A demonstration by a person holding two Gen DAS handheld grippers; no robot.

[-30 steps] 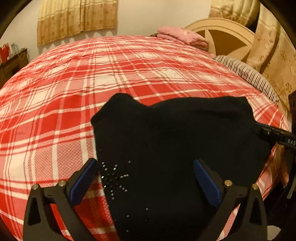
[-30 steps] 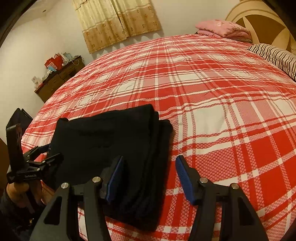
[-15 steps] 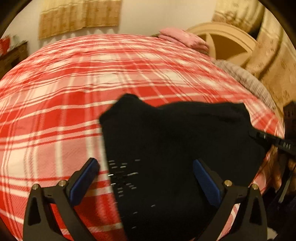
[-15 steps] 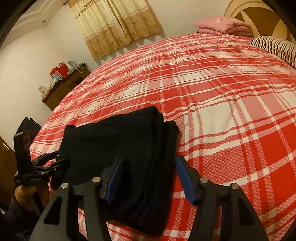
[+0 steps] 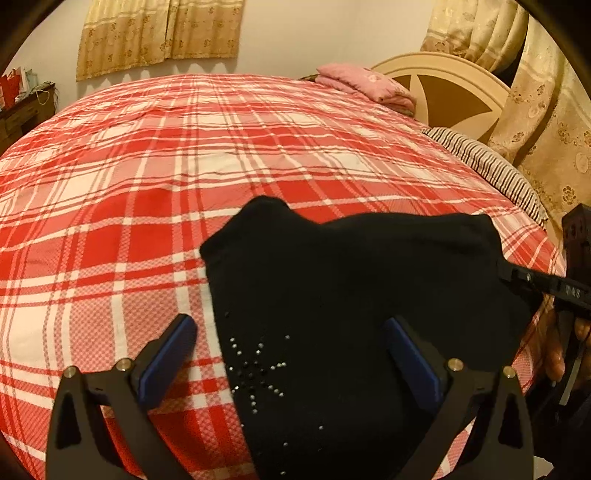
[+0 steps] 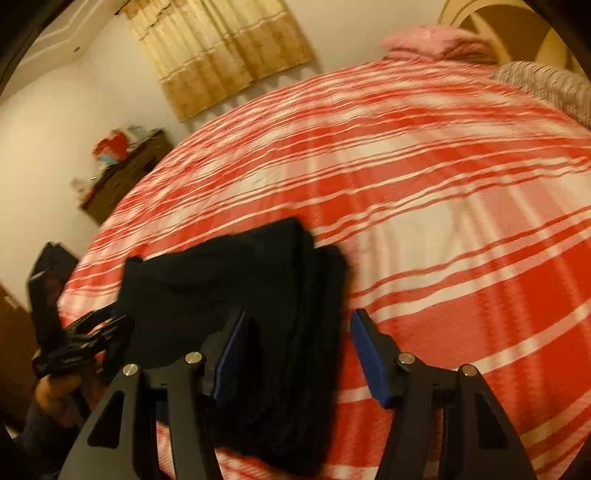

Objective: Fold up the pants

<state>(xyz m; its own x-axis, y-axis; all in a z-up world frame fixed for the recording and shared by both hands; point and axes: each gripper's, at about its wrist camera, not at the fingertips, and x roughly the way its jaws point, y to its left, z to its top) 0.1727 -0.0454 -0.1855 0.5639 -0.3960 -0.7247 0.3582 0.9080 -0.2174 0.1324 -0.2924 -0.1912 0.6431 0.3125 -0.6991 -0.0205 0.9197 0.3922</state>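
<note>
the black pants (image 5: 354, 295) lie folded into a thick, flat bundle near the close edge of a bed covered by a red and white checked blanket (image 5: 147, 192). in the left wrist view a small star of shiny studs (image 5: 258, 365) shows on the near part of the cloth, and the far edge of the bundle rises into a soft rounded corner. in the right wrist view, which is blurred, the stacked layers of the fold show along the bundle's right side (image 6: 314, 314).

the left gripper (image 5: 288, 354) hangs over the near part of the pants with its jaws spread wide. its blue pads (image 5: 166, 354) stand well apart, one over the blanket just left of the cloth and the other over the cloth; neither is seen pressing on anything, and it holds nothing.

the right gripper (image 6: 299, 354) is about half open and empty. its left pad sits over the pants, its right pad over the blanket just beside the bundle's edge, so the folded edge lies between them without being pinched.

at the far end of the bed sit a pink folded cloth (image 5: 365, 86), a striped pillow (image 5: 487, 170) and a cream headboard (image 5: 443, 74). yellow curtains (image 5: 159, 33) hang on the back wall, and a dark wooden cabinet (image 6: 122, 177) stands beside the bed.
</note>
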